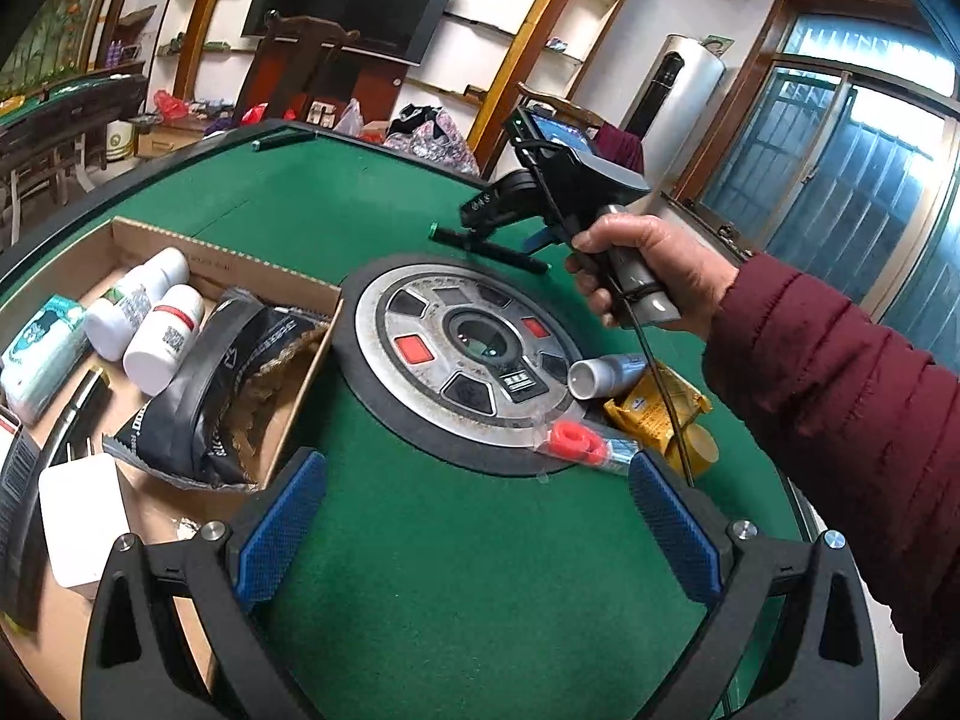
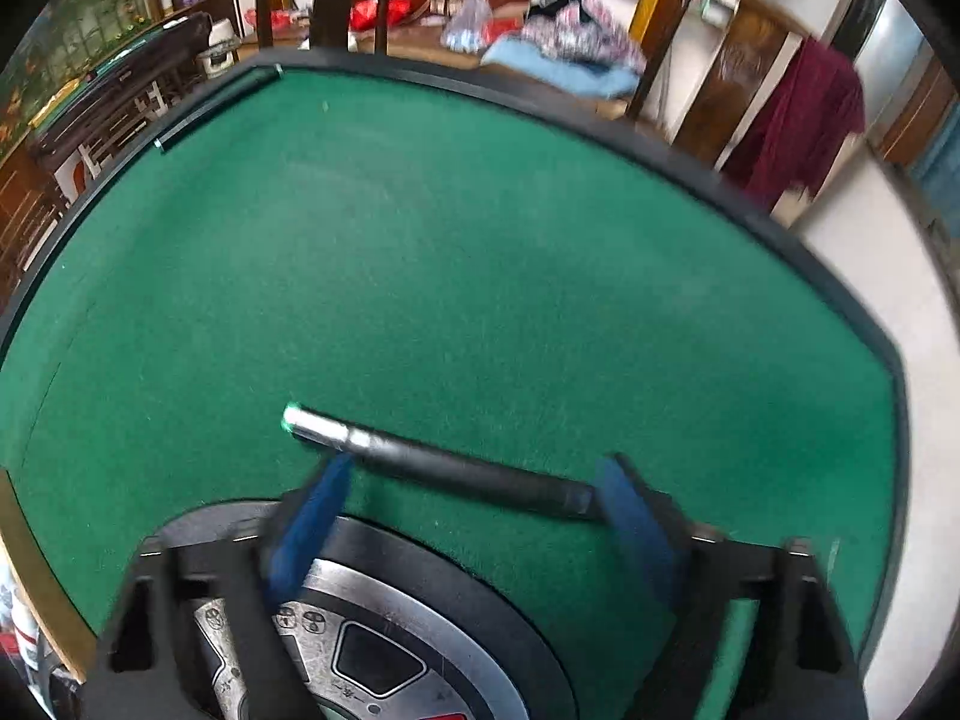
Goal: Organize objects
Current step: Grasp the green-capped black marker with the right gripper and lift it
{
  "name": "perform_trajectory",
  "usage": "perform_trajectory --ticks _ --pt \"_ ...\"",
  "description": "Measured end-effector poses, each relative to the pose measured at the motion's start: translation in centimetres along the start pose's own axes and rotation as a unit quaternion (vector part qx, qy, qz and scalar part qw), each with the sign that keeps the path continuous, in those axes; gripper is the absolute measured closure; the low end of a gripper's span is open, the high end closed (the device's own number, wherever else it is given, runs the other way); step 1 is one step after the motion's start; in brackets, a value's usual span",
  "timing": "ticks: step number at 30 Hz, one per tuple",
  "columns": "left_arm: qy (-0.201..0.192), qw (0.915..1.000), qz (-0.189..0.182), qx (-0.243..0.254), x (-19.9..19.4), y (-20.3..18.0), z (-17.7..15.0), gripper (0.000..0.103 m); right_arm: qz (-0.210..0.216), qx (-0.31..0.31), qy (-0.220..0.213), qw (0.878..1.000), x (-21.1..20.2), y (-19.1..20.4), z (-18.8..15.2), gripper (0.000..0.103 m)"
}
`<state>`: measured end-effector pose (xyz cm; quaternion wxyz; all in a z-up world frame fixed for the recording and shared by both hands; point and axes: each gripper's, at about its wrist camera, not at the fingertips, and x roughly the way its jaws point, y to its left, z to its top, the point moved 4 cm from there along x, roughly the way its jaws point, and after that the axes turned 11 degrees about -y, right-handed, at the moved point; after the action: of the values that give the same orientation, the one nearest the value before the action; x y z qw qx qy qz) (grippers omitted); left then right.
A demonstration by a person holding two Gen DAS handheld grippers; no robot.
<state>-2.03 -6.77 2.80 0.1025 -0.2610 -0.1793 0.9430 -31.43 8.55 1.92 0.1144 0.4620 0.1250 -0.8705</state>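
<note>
While the right tongs [image 2: 474, 498] straddle a black pen [image 2: 444, 465] on the green bench [image 2: 480, 252], pads spread, not pinching. Left tongs [image 1: 474, 516] gape wide over bare felt, cardboard box [image 1: 228, 264] to their left.

Wall-mounted television [image 1: 354, 0], shelves [image 1: 510, 24], windows [image 1: 852, 138]

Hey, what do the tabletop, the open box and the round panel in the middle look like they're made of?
Tabletop: looks like green felt, matte and slightly fuzzy. Open box: plain brown cardboard, with a raw, serrated top edge. Round panel: probably brushed metal or metallised plastic, silvery, scuffed and grimy, set in a matte black ring.
</note>
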Motion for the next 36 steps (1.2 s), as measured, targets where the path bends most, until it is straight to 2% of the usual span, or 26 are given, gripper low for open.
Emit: perform_trajectory --ticks 3,6,9,10,11,13,16,17,18,19,21,23,24,26,27,28,29,30,31,36 --pt "0.023 0.9996 0.001 -0.015 0.6 0.5 -0.6 0.003 -0.006 -0.014 0.003 1.000 -0.6 0.5 -0.6 0.043" --pt "0.034 0.9990 0.008 -0.027 1.0 1.0 -0.9 0.003 0.013 -0.016 0.013 1.000 -1.9 1.2 -1.3 0.066" --pt "0.035 0.9990 0.006 -0.028 1.0 1.1 -1.0 0.003 0.025 -0.046 0.025 0.998 -2.9 2.8 -2.4 0.075" --pt "0.037 0.9989 0.007 -0.028 1.1 1.1 -1.0 0.003 0.040 -0.052 0.038 0.997 -2.8 3.5 -2.9 0.087" --pt "0.038 0.9989 0.007 -0.026 1.1 1.0 -1.0 0.003 0.040 -0.074 0.042 0.996 -2.8 4.7 -3.5 0.091" --pt "0.041 0.9988 0.006 -0.026 1.1 1.0 -1.2 0.003 0.002 -0.127 0.026 0.992 -3.0 6.3 -3.4 0.091" --pt "0.044 0.9986 0.004 -0.027 1.2 1.1 -1.2 0.003 0.003 -0.129 -0.009 0.992 -4.6 7.3 -2.2 0.091" --pt "0.045 0.9986 0.003 -0.029 1.2 1.1 -1.2 0.003 0.002 -0.131 -0.027 0.991 -5.3 7.4 -1.6 0.089" --pt "0.045 0.9985 0.002 -0.030 1.2 1.1 -1.2 0.003 -0.006 -0.134 -0.037 0.990 -5.4 7.4 -1.2 0.075" --pt "0.046 0.9985 0.002 -0.030 1.3 1.1 -1.2 0.003 -0.020 -0.136 -0.045 0.990 -5.4 7.1 -0.6 0.041" --pt "0.049 0.9983 0.001 -0.031 1.4 1.1 -1.2 0.003 -0.020 -0.128 -0.048 0.990 -4.7 6.3 0.1 0.011" --pt "0.050 0.9983 0.000 -0.030 1.4 1.1 -1.3 0.003 -0.009 -0.122 -0.018 0.992 -3.0 5.6 -0.4 0.012" --pt "0.050 0.9983 0.000 -0.031 1.4 1.1 -1.2 0.003 -0.008 -0.128 -0.005 0.992 -2.1 5.5 -0.8 0.014" --pt "0.049 0.9983 0.000 -0.031 1.4 1.0 -1.2 0.003 -0.001 -0.120 -0.018 0.993 -2.1 4.9 -0.9 0.019" --pt "0.049 0.9983 0.000 -0.030 1.4 1.0 -1.2 0.003 0.016 -0.101 -0.012 0.995 -2.1 4.5 -0.9 0.033" --pt "0.049 0.9984 0.001 -0.028 1.5 1.0 -1.2 0.003 0.030 -0.075 -0.002 0.997 -1.9 4.2 -0.6 0.063" --pt "0.050 0.9984 0.002 -0.026 1.5 1.0 -1.2 0.003 0.019 -0.064 0.007 0.998 -1.8 3.8 -0.5 0.072" --pt "0.050 0.9985 0.002 -0.024 1.5 1.0 -1.2 0.003 0.030 -0.054 0.011 0.998 -1.8 3.9 -0.4 0.084" --pt "0.050 0.9985 0.002 -0.024 1.5 1.0 -1.2 0.003 0.032 -0.049 0.015 0.998 -1.9 3.9 -0.5 0.087" --pt "0.050 0.9984 0.000 -0.026 1.4 1.0 -1.2 0.003 0.021 -0.032 0.009 0.999 -3.3 3.8 -1.2 0.087"
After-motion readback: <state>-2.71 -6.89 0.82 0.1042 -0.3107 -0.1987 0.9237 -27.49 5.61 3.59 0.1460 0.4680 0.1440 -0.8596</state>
